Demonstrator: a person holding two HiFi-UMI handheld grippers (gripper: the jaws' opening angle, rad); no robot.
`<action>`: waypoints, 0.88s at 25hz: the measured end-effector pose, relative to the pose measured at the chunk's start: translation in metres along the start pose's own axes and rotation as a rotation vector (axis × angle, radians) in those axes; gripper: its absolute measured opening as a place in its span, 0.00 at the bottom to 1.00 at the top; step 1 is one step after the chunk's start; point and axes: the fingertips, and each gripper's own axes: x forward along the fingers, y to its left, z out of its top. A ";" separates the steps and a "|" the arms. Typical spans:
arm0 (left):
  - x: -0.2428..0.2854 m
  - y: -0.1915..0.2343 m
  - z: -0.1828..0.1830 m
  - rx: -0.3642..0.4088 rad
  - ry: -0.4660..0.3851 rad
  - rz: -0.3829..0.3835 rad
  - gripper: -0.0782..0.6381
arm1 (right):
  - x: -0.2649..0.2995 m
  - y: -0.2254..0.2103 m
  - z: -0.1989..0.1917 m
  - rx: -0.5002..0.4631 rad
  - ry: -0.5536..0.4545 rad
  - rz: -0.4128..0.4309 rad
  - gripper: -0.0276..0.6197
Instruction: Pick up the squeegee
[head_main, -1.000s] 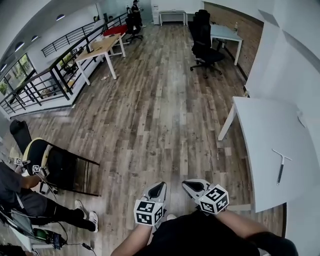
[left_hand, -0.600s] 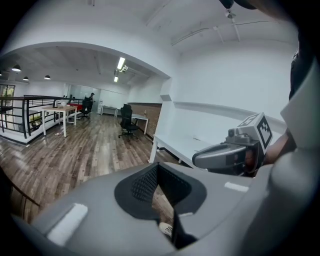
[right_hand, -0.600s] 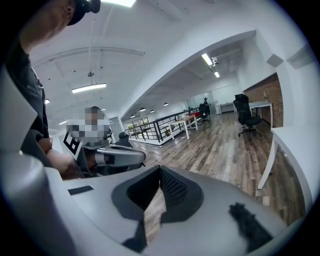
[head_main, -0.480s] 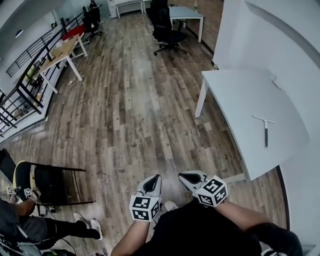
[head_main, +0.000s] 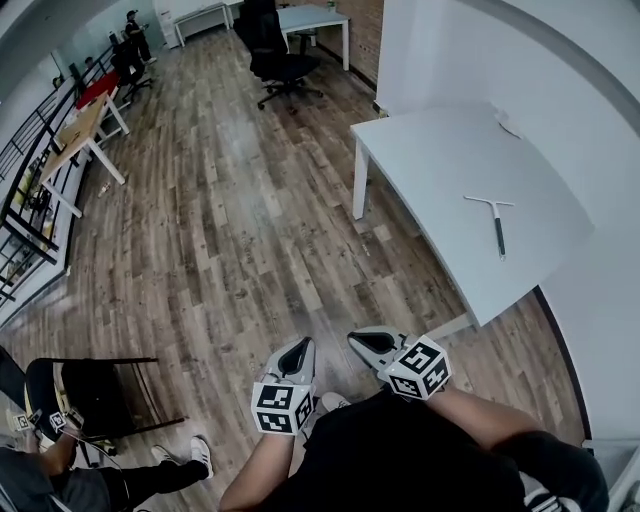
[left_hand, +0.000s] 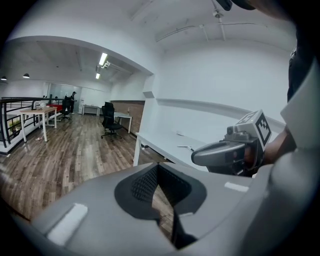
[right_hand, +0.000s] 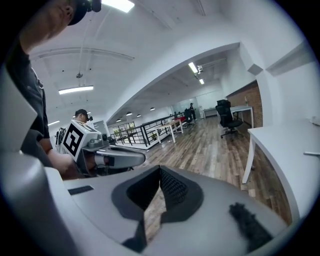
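Observation:
The squeegee (head_main: 494, 218), a pale T-shaped bar on a dark handle, lies flat on the white table (head_main: 440, 150) at the right of the head view. In the left gripper view it is a small pale shape (left_hand: 185, 146) on the tabletop. Both grippers are held close to my body over the wood floor, well short of the table. My left gripper (head_main: 300, 346) is shut and empty, its jaws (left_hand: 159, 166) meeting at the tip. Beside it my right gripper (head_main: 360, 338) is also shut with nothing in it (right_hand: 160, 168).
A black office chair (head_main: 275, 50) stands beyond the table's far end. A wooden desk (head_main: 75, 130) and a railing (head_main: 30, 215) line the left side. A black chair (head_main: 95, 385) and a seated person (head_main: 60, 470) are at the lower left.
The view has swung toward the table: the table and squeegee have shifted left and up in the head view. Both grippers turned along with it, still shut and side by side.

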 end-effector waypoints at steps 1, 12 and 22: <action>0.003 -0.006 -0.001 0.004 0.003 -0.010 0.12 | -0.007 -0.002 -0.001 0.002 -0.006 -0.010 0.05; 0.039 -0.115 0.002 0.078 0.029 -0.143 0.12 | -0.121 -0.034 -0.034 0.079 -0.066 -0.172 0.05; 0.058 -0.239 -0.016 0.151 0.080 -0.278 0.12 | -0.246 -0.048 -0.081 0.176 -0.133 -0.320 0.05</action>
